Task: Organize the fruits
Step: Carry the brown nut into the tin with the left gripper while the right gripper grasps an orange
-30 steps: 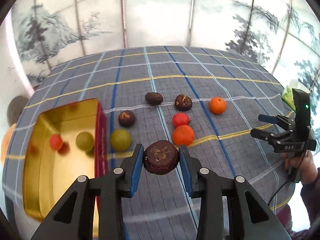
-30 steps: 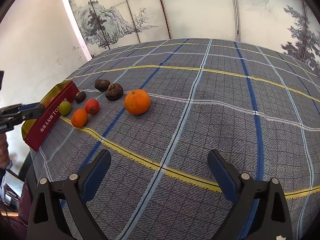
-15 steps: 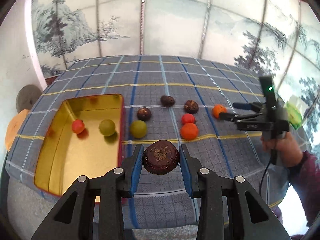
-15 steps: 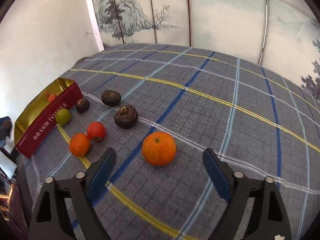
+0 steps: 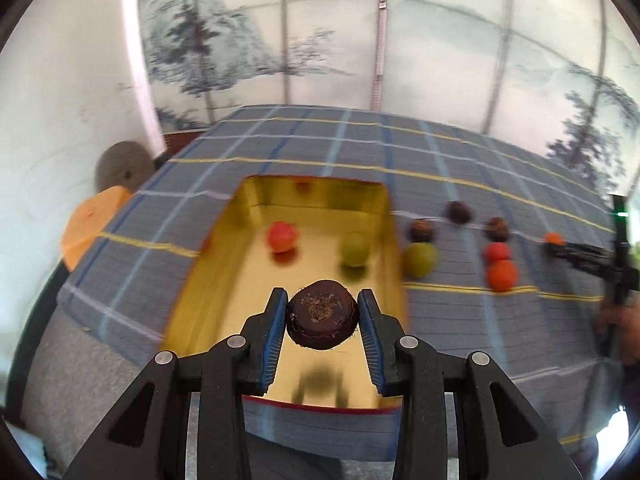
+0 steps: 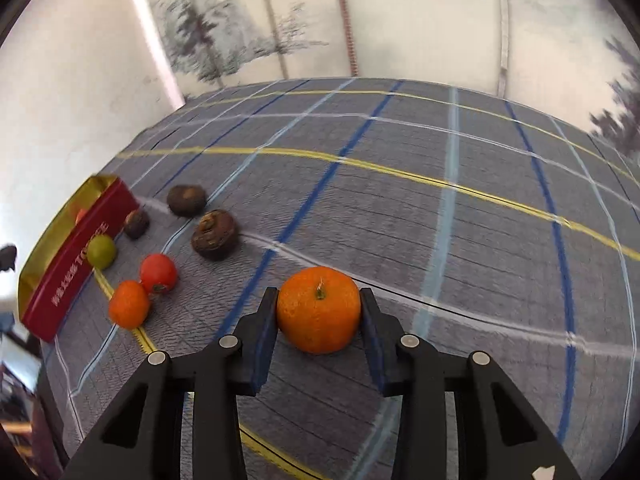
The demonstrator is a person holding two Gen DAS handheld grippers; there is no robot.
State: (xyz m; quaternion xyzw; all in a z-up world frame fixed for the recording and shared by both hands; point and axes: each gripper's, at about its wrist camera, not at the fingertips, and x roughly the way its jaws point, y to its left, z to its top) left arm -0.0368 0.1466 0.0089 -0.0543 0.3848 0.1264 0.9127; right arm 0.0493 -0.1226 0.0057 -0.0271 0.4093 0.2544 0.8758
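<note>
My left gripper [image 5: 322,322] is shut on a dark brown round fruit [image 5: 322,314] and holds it above the near end of the gold box [image 5: 208,264]. A red fruit [image 5: 282,237] and a green fruit [image 5: 354,249] lie in the box. My right gripper [image 6: 319,320] has its pads against both sides of an orange [image 6: 319,309] that rests on the checked cloth [image 6: 460,240]. To its left lie a smaller orange [image 6: 129,303], a red fruit [image 6: 158,273], a green fruit [image 6: 101,251] and three dark fruits [image 6: 214,234].
The box has a red outer wall [image 6: 76,264] and stands near the table's left edge. A grey and an orange seat [image 5: 96,224] are beyond that edge. A painted screen [image 5: 360,40] stands behind the table. The right gripper shows at the right of the left wrist view [image 5: 592,260].
My left gripper has carried the dark fruit left, from beside the box to over it. My right gripper has moved in on the orange and closed its fingers around it.
</note>
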